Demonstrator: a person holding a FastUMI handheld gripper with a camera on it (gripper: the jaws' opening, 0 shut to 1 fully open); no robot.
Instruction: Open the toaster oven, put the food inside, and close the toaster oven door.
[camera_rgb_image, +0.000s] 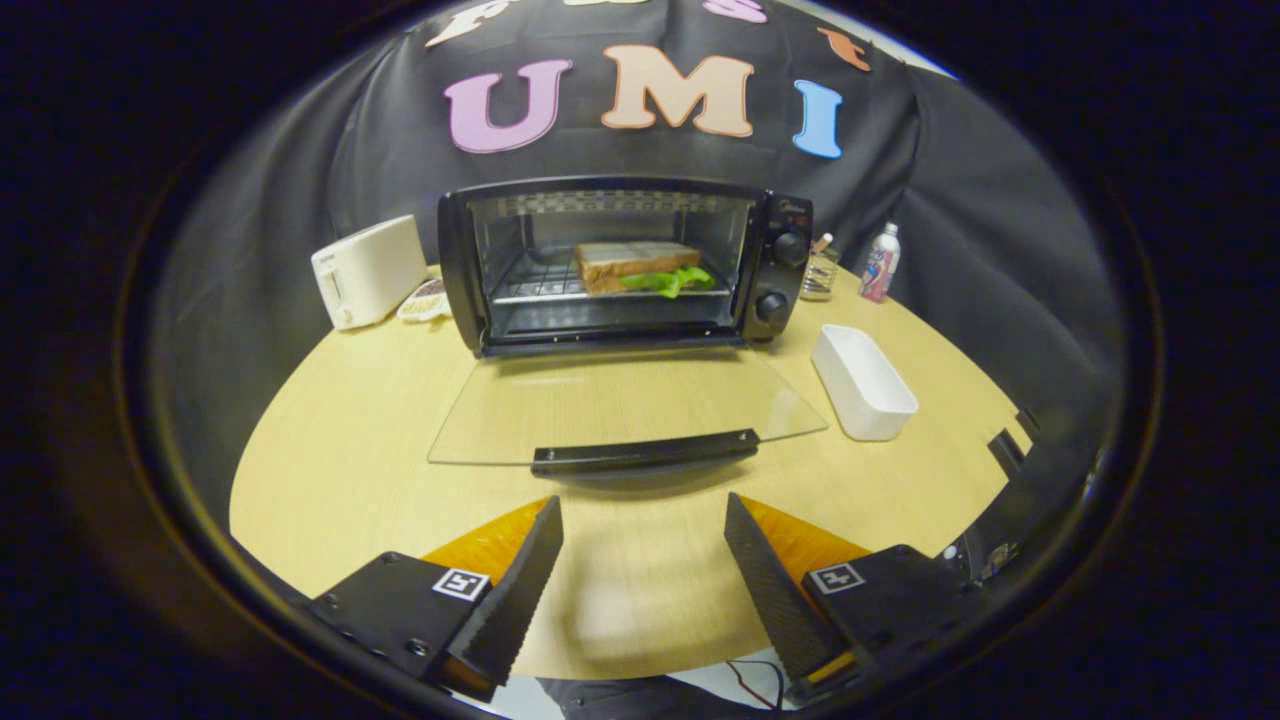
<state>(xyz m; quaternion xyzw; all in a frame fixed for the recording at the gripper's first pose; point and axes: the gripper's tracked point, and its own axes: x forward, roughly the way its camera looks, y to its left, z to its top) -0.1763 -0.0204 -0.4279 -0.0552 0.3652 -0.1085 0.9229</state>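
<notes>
Right now the toaster oven (625, 265) sits at the far side of the round wooden table (340, 440), its glass door (625, 405) dropped all the way down so it lies flat toward the near side, the dark handle (645, 455) along its near edge. On the wire rack (540, 285) inside rests the food, a sandwich (640, 266) of brown bread with green leaves poking out on its right. Two knobs (780, 275) stand one above the other on the oven's right panel.

The gripper (645, 520) hangs over the near part of the table with its fingers spread wide and nothing between them; the door handle lies just ahead of the fingertips, apart from them.

To the left of the oven stands a white toaster (368, 270), with a small patterned item tucked between the two that I can't make out. To the right, near the door's right corner, sits a white rectangular container (862, 382). Farther back on that side are a small glass jar (820, 270) and a white bottle (880, 262) with a coloured label.
</notes>
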